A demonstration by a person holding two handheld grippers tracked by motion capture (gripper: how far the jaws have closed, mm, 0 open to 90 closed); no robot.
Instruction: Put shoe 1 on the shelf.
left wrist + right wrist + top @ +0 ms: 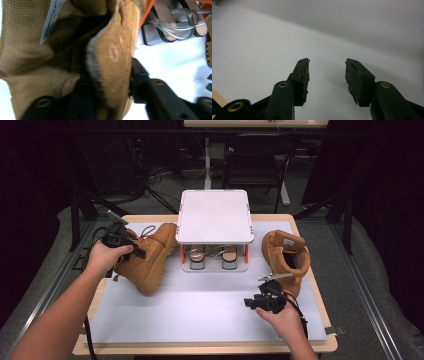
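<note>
while clamped in left tongs (110, 82), tan boot's (147, 255) collar

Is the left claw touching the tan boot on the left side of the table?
Touching. The left gripper view shows the left claw with its jaws on either side of the tan boot collar wall, pads pressed against it.

tan boot (150, 255) | tilted on its side | left of mat, collar gripped

matt tan suede boot (147, 257) — woven lining
</note>
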